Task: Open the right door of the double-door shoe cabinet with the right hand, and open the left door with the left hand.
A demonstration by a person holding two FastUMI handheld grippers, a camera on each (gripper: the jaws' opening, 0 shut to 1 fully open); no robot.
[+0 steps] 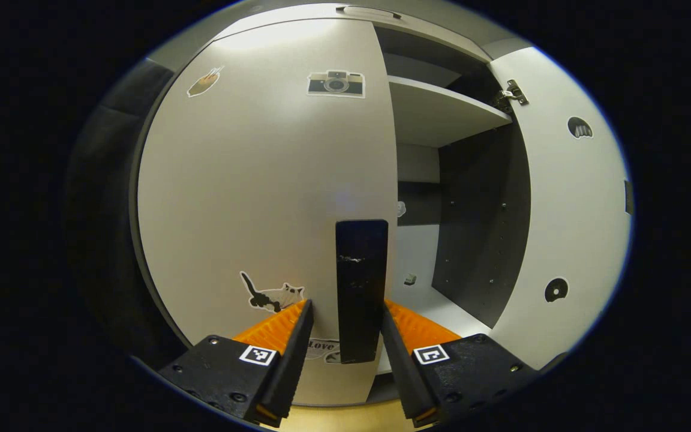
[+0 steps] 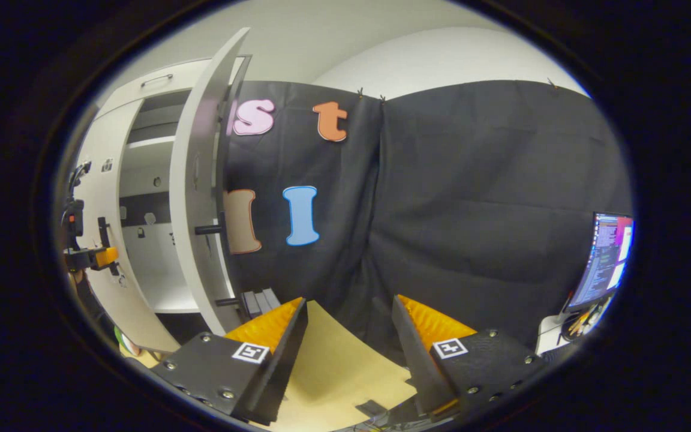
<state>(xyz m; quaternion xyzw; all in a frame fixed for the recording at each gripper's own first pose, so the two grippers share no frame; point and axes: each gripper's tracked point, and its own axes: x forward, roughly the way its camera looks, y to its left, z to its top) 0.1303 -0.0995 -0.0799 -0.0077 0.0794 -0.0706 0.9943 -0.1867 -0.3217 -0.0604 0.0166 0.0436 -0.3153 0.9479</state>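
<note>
Left tool (image 1: pixel 345 312) sits right up at the left door (image 1: pixel 261 198), its fingers spread apart on either side of the dark vertical handle (image 1: pixel 361 288). Handle stands between the fingers with a gap on each side, so nothing is clamped. That door looks shut or nearly so, its face carrying a cat sticker (image 1: pixel 273 295) low down and a camera sticker (image 1: pixel 336 83) up high. Just to the right, the cabinet (image 1: pixel 477 216) is open: a pale shelf (image 1: pixel 441 111) up top, a dark side wall, a light floor panel below. Farther right the right door (image 1: pixel 561 198) is swung wide, hinge (image 1: pixel 510 95) showing at its top corner.

Right tool (image 2: pixel 348 327) is well away from the cabinet, fingers apart, holding nothing, pointed at the black cloth (image 2: pixel 471 198). Under it lies the tan table (image 2: pixel 339 366). Off to the left the open right door (image 2: pixel 198 198) shows edge-on, with the left tool (image 2: pixel 90 258) at the left door beyond. A monitor (image 2: pixel 606 258) glows at the far right.
</note>
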